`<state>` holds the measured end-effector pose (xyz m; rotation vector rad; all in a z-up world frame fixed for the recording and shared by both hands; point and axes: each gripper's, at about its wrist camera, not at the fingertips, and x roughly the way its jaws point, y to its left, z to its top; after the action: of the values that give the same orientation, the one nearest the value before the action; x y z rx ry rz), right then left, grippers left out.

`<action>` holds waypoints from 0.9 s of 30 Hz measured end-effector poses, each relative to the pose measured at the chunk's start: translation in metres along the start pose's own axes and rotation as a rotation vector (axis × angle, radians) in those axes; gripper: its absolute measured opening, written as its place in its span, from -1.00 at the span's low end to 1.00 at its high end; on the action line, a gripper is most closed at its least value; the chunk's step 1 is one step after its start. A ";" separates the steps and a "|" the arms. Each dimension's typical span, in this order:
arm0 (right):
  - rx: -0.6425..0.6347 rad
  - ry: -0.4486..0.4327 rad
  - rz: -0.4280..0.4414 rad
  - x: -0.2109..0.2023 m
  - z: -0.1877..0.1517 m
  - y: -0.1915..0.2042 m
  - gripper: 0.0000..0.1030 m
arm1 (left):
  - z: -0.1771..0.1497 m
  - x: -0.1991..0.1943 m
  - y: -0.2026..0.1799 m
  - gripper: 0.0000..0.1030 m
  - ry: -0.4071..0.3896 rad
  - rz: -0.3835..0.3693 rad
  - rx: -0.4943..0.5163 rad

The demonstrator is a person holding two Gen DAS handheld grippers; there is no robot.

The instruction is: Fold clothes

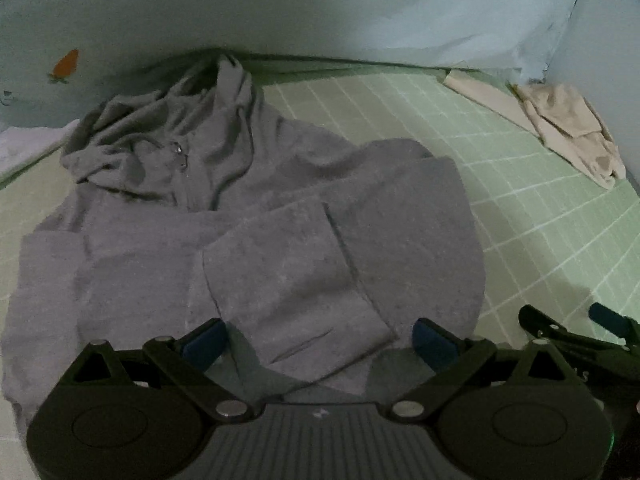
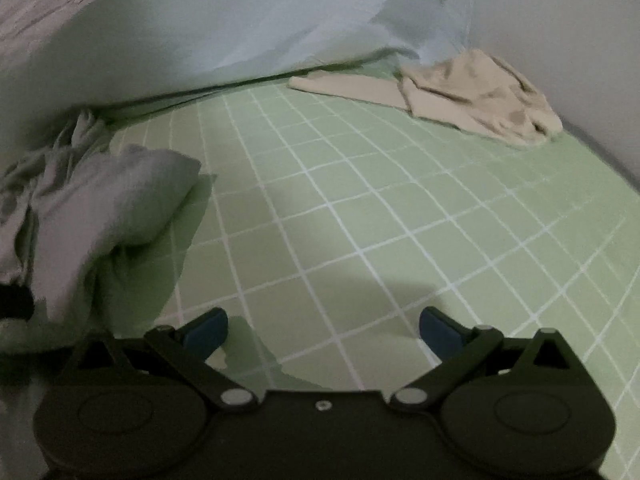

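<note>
A grey zip hoodie (image 1: 248, 232) lies on the green checked sheet (image 1: 520, 208), hood at the far side, both sleeves folded across the body. My left gripper (image 1: 320, 340) is open and empty just above the hoodie's near hem. My right gripper (image 2: 322, 330) is open and empty over bare sheet (image 2: 360, 220); it also shows at the right edge of the left wrist view (image 1: 576, 324). The hoodie's right side (image 2: 100, 208) bulges at the left of the right wrist view.
A crumpled beige garment (image 1: 568, 128) lies at the far right corner, also in the right wrist view (image 2: 472, 96). A pale blue cloth with a carrot print (image 1: 66, 64) hangs along the back. A white wall (image 2: 580, 40) bounds the right.
</note>
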<state>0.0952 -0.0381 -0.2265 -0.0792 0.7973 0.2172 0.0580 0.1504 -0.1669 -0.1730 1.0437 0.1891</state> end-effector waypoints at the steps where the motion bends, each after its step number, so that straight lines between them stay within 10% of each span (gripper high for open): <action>1: -0.001 -0.018 0.000 0.000 -0.001 -0.001 1.00 | 0.001 0.002 0.003 0.61 0.005 0.002 -0.006; 9: -0.003 -0.117 0.001 0.002 -0.008 0.000 1.00 | 0.001 -0.029 0.049 -0.71 -0.080 -0.028 -0.176; 27: -0.003 -0.115 -0.002 0.001 -0.006 0.000 1.00 | -0.043 -0.152 0.212 -0.88 -0.389 0.232 -0.487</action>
<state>0.0917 -0.0388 -0.2314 -0.0701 0.6820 0.2190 -0.1026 0.3351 -0.0667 -0.4365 0.6131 0.6625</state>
